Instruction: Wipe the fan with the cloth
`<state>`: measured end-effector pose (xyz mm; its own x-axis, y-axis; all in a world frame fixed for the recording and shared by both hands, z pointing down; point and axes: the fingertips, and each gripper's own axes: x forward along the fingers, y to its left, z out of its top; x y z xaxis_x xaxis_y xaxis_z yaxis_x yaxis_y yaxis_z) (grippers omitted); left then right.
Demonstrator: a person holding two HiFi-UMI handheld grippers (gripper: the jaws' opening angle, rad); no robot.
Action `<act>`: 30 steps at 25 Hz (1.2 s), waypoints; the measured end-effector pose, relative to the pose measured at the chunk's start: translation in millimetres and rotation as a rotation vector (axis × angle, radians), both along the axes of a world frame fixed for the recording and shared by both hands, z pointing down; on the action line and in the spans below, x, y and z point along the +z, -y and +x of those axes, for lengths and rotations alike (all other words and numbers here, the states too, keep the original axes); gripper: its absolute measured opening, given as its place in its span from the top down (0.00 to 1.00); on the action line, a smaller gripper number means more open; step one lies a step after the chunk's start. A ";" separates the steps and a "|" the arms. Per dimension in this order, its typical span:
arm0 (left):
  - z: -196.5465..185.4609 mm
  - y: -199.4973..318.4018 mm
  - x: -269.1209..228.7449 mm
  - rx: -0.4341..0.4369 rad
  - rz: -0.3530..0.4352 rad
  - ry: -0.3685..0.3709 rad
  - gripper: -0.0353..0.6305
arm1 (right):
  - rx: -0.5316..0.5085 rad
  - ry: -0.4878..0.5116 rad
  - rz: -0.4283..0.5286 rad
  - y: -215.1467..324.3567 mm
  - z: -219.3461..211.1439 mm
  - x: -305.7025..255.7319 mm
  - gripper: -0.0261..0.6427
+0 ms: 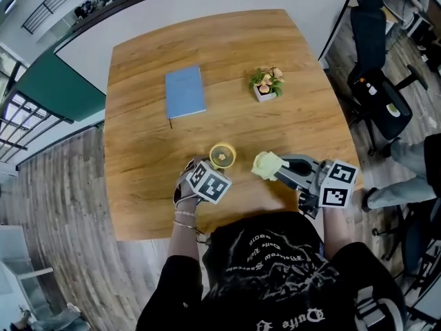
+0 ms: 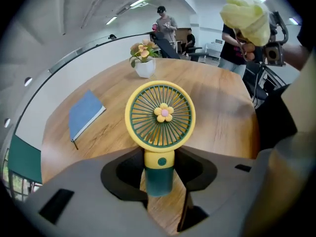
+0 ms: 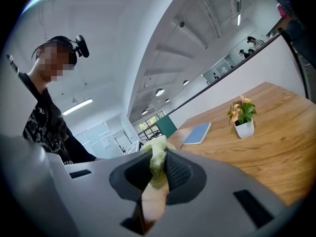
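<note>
- Firmly, left gripper [image 2: 159, 174] clamps the green handle of a round yellow plastic fan [image 2: 160, 113].
- Right of the fan, right gripper [image 3: 158, 169] pinches a crumpled pale-yellow cloth [image 1: 267, 164].

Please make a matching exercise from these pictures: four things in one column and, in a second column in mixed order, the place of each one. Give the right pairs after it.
Things:
1. fan
2. cloth
3. blue book
4. potted plant

Places:
A. lying flat on the table
B. pinched between the jaws of the right gripper
C. its handle between the jaws of the left gripper
D. standing upright on the table in a white pot

Pairs: 1-C, 2-B, 3-A, 4-D
</note>
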<state>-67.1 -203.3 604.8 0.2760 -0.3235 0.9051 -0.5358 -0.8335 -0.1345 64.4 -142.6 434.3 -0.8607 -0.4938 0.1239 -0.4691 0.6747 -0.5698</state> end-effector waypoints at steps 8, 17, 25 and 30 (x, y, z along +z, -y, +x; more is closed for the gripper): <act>5.0 0.5 14.0 0.046 -0.051 0.030 0.65 | 0.019 0.001 -0.036 -4.1 5.3 11.1 0.88; 0.0 2.4 11.7 -0.044 -0.035 -0.117 0.63 | 0.013 -0.050 -0.065 -1.7 -3.7 25.0 0.88; -4.4 2.8 -5.9 -0.240 0.030 -0.292 0.50 | 0.290 -0.220 0.004 23.4 17.4 34.5 0.87; 2.0 -9.3 -37.4 -0.372 0.087 -0.484 0.50 | 0.352 -0.365 0.057 27.0 16.2 46.3 0.87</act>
